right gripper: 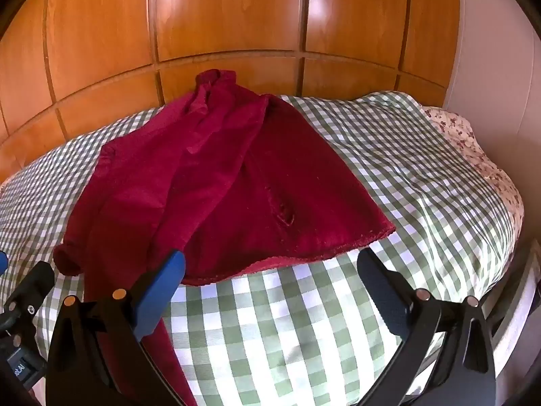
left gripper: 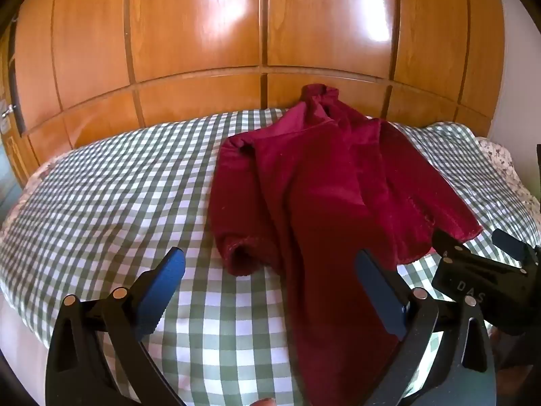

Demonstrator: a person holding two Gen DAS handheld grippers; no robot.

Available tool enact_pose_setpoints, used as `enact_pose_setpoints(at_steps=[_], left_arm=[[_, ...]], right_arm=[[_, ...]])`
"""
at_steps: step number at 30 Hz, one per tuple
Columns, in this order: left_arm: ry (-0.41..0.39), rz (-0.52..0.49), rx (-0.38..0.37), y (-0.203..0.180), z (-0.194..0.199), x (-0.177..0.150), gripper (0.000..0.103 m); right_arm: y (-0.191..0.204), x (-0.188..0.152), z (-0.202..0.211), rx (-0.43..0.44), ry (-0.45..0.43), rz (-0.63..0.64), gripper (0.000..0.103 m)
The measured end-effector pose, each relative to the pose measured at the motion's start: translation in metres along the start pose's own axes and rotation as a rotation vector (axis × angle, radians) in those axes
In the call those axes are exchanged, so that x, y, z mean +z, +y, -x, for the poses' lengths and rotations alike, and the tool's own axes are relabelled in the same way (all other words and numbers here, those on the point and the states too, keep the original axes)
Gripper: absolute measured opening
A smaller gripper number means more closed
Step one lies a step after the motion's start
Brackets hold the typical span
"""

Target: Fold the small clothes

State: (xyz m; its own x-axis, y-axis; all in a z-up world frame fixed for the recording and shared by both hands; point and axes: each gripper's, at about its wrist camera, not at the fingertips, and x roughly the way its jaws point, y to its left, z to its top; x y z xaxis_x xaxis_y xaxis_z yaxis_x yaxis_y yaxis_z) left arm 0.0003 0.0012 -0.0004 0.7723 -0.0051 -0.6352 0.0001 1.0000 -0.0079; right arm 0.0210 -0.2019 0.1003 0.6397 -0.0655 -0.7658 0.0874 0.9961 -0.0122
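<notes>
A dark red fleece garment [left gripper: 314,189] lies spread on a green-and-white checked bedcover [left gripper: 111,189]; its collar end points at the far wardrobe and one long strip runs toward me. My left gripper [left gripper: 270,270] hovers open above the near part, with a rolled cuff [left gripper: 241,257] and the strip between its blue fingers, untouched. In the right wrist view the same garment [right gripper: 219,182] fills the left half, hem edge [right gripper: 304,255] nearest. My right gripper [right gripper: 270,267] is open just short of that hem, nothing gripped. The right gripper's body [left gripper: 487,267] also shows at the left view's right edge.
A wooden panelled wardrobe [left gripper: 263,34] stands behind the bed. A floral sheet [right gripper: 473,149] shows at the bed's right corner beside a white wall [right gripper: 493,50]. The bed's near edge drops off at lower right [right gripper: 514,297]. The left gripper's body [right gripper: 23,304] sits at the right view's left edge.
</notes>
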Motion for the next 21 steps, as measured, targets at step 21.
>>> enact_pose_setpoints(at_steps=[21], left_arm=[[0.016, 0.004, 0.014, 0.0028, -0.0065, -0.0049, 0.099]], right_arm=[[-0.0059, -0.0067, -0.0078, -0.010, 0.029, -0.014, 0.101]])
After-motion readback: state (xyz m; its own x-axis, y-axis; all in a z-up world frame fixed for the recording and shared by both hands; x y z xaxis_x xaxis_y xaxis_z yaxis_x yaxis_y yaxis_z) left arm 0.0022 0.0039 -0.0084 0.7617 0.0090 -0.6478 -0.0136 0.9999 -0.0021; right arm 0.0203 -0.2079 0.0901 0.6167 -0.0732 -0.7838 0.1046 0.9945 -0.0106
